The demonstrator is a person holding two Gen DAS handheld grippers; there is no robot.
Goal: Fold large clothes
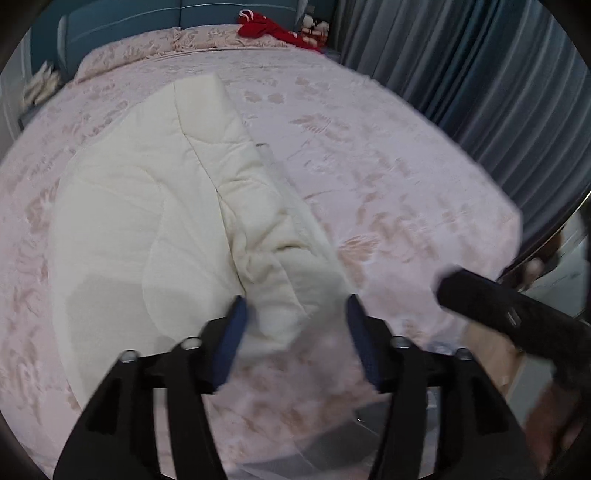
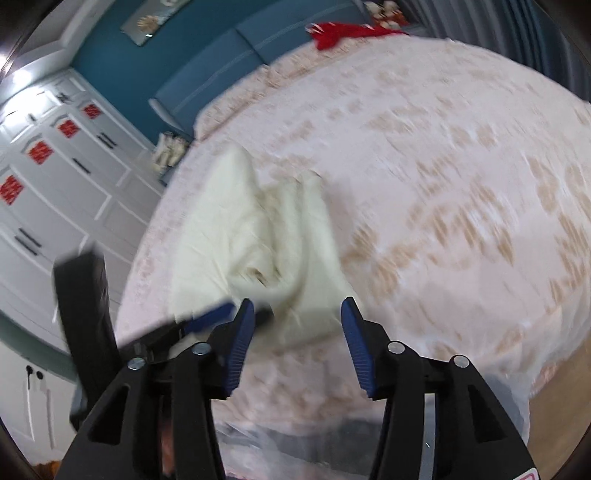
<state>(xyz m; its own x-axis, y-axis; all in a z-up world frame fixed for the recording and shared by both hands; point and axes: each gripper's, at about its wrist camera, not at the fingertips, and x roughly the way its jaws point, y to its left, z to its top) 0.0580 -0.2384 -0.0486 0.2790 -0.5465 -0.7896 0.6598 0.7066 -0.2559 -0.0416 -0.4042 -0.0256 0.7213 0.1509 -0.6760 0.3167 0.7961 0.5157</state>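
Both my tongs are spread, nothing pinched; left gripper [image 1: 295, 314] hangs over the near end of the cream quilted garment [image 1: 177, 206], blue pads [image 1: 231, 343] apart with the garment's near corner showing in the gap between them, pads not pressing on it as far as I can tell; right gripper [image 2: 297, 317] likewise spread, blue pads [image 2: 356, 343] clear of the cloth, near edge of the same garment [image 2: 251, 236] seen between and beyond them; the garment lies on the bed's pink floral bedspread [image 1: 388, 177], folded lengthwise into a long bundle, one end toward the pillows, the other toward me, towards the left side of the bed in both views; a stitched seam runs down its middle, and a zip edge appears to run along its right flank in the left wrist view; my right tong shows as a black body [image 1: 498, 314] at lower right in that view, over the bed's edge; my left tong [image 2: 207, 317] shows at lower left in the right wrist view, its blue pad just at the garment's near edge, contact unclear through blur; red cloth [image 1: 262, 27] sits at the head of the bed against the teal headboard [image 1: 147, 22]; grey curtain [image 1: 461, 74] on the right; white wardrobe [image 2: 66, 192] with red decals on the left.
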